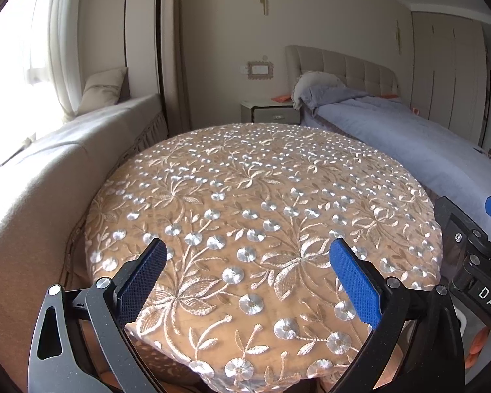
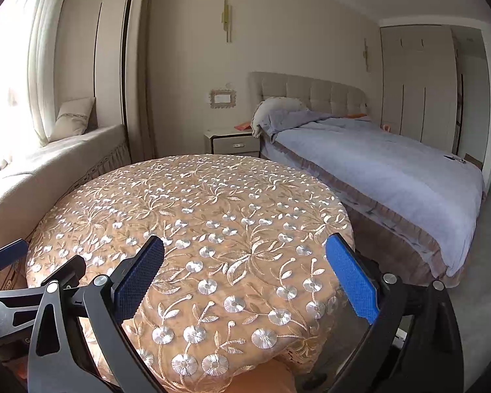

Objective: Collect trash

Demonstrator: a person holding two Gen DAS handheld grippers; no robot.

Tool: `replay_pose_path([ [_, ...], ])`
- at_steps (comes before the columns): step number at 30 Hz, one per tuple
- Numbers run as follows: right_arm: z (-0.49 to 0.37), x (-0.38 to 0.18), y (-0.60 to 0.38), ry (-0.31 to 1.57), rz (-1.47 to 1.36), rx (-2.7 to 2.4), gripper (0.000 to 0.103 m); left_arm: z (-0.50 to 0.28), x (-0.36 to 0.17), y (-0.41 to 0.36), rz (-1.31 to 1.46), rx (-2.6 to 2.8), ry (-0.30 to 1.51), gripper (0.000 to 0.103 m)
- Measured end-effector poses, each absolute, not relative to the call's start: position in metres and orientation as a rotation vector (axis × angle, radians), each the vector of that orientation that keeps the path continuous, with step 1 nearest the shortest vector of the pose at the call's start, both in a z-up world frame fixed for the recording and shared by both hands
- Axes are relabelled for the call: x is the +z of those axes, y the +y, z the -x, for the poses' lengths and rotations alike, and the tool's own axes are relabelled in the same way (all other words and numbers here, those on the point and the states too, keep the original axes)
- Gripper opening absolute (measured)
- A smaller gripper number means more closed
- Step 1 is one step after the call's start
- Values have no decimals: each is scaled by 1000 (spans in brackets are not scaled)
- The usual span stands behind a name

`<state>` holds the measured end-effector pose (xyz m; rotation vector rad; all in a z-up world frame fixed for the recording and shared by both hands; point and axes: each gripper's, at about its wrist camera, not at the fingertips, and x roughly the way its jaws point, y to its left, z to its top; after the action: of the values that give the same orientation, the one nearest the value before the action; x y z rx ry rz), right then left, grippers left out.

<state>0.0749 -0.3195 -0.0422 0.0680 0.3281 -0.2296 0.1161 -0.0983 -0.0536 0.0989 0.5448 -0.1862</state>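
Observation:
A round table under a tan cloth embroidered with silver flowers (image 1: 245,196) fills both views (image 2: 193,216). I see no trash on the cloth. My left gripper (image 1: 248,262) is open and empty over the table's near edge, blue pads wide apart. My right gripper (image 2: 245,258) is open and empty over the near right part of the table. The right gripper's body shows at the right edge of the left wrist view (image 1: 474,255). The left gripper's body shows at the left edge of the right wrist view (image 2: 23,281).
A beige window seat (image 1: 65,170) with a cushion (image 1: 104,88) runs along the left. A bed with a blue-grey cover (image 2: 376,177) stands to the right. A nightstand (image 2: 232,142) with a small orange item (image 2: 244,126) stands by the far wall.

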Motion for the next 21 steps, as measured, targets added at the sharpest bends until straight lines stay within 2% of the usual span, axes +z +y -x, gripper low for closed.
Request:
replay_pose_path([
  [21, -74, -45, -324, 339, -85, -226, 98, -114, -52, -101, -99, -177, 546, 98],
])
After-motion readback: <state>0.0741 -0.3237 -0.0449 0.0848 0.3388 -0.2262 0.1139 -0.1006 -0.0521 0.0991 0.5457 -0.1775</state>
